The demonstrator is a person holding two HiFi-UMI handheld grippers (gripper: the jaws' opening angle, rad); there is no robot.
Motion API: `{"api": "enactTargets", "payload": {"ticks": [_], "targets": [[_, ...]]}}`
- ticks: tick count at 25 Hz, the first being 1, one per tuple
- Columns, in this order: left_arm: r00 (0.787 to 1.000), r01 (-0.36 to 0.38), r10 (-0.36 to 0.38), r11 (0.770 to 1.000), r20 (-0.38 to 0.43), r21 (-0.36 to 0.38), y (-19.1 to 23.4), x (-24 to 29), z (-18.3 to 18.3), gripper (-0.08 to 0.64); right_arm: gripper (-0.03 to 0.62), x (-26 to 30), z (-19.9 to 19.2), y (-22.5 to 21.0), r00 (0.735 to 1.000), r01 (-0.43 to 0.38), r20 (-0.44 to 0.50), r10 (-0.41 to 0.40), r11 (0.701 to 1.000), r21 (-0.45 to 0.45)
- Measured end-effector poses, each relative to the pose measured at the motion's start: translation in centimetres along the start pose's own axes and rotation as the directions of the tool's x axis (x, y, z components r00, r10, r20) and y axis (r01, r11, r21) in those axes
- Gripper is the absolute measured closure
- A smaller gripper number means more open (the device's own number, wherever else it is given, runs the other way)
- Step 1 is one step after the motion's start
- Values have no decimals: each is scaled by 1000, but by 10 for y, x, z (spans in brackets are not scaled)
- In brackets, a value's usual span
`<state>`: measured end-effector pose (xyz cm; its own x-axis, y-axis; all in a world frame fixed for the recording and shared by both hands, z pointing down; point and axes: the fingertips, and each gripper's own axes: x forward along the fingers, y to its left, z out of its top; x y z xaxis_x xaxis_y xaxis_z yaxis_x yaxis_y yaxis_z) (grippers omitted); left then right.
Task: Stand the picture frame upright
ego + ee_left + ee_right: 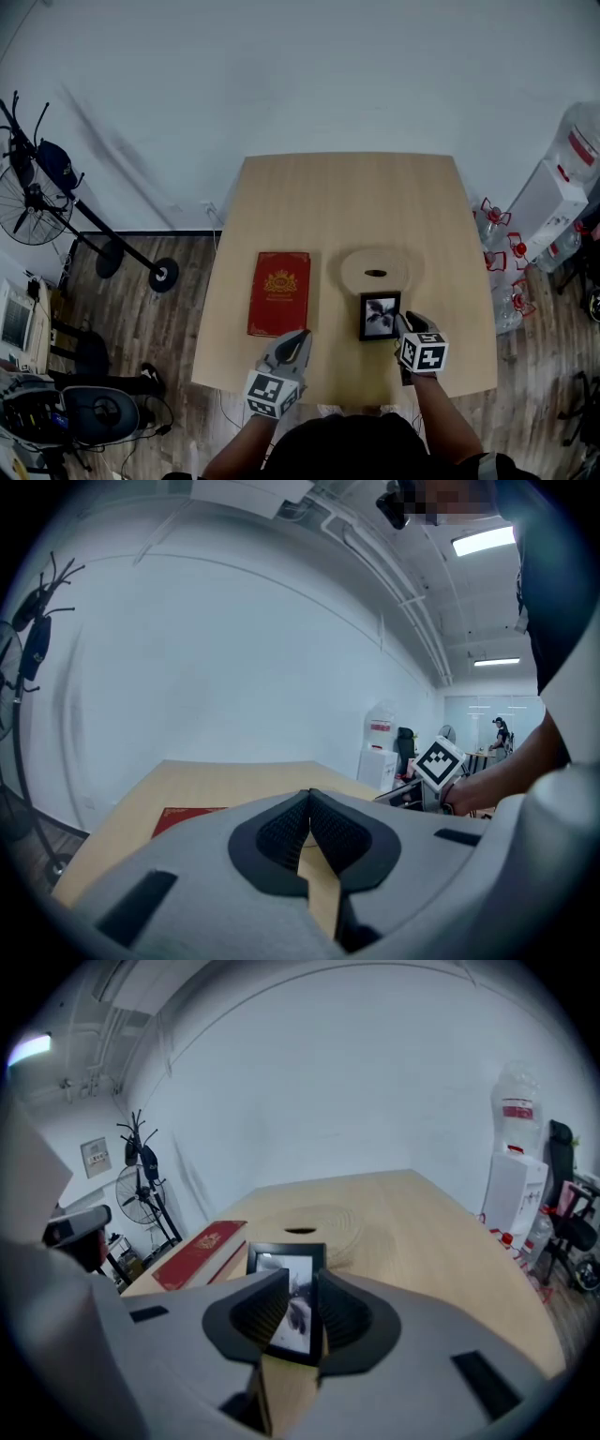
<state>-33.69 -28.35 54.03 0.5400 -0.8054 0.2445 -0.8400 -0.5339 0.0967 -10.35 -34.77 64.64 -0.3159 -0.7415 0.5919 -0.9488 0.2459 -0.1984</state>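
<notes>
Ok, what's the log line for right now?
left gripper: jaws shut, empty | right gripper: jaws open, at picture frame | picture frame: on table, beside red book

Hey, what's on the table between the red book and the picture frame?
Nothing. In the head view, only bare tabletop lies between the red book and the picture frame.

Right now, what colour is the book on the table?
The book is red with gold, clearest in head view.
</notes>
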Motion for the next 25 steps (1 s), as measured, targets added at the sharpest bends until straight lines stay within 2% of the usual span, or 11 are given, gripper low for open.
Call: {"api": "enactTargets", "payload": {"ticks": [7, 12, 18, 25], "targets": [[1000, 19, -19, 1000, -2, 6, -30, 19, 7, 560, 512, -45, 59, 8, 989, -73, 122, 85, 992, -104], [1000, 12, -12, 1000, -2, 11, -45, 28, 12, 560, 577, -73, 86, 14, 974, -82, 188, 124, 973, -214], [1000, -15, 15, 1000, 23, 2, -52, 38, 23, 560, 583, -99, 99, 13, 955, -72, 259, 141, 963, -259], [1000, 0, 0, 1000, 27, 16, -69, 52, 29, 560, 583, -113, 102, 5, 949, -62, 277, 150, 951, -305]]}}
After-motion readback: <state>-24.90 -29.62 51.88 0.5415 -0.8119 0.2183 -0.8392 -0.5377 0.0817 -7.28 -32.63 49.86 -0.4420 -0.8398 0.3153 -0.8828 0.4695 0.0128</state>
